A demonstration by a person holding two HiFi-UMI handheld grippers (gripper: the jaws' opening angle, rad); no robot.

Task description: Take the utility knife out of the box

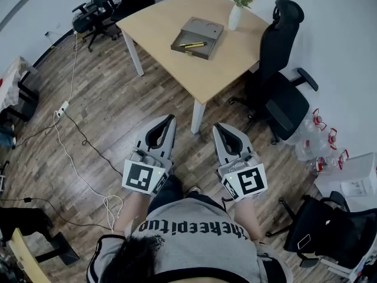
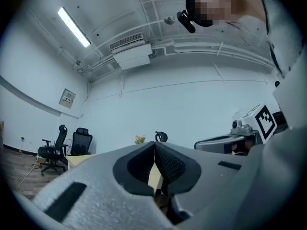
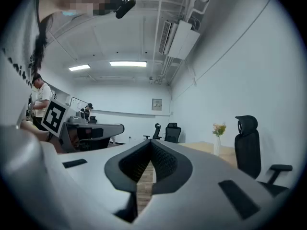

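Observation:
A flat grey box (image 1: pixel 198 37) lies open on the light wooden table (image 1: pixel 177 17), far ahead of me. A yellow and black utility knife (image 1: pixel 193 45) rests inside it. My left gripper (image 1: pixel 171 118) and right gripper (image 1: pixel 217 126) hang side by side over the wooden floor, well short of the table. Both are shut with nothing between the jaws. In the left gripper view the left gripper (image 2: pixel 154 143) has its tips touching, and the right gripper (image 3: pixel 151 141) looks the same in its own view. The box is not visible in either gripper view.
A white vase with flowers (image 1: pixel 237 12) stands on the table's far right corner. A black office chair (image 1: pixel 278 78) sits right of the table, more chairs (image 1: pixel 94 10) at the back left. Cables (image 1: pixel 82 140) trail over the floor at left. Bottles (image 1: pixel 318 140) stand by the right wall.

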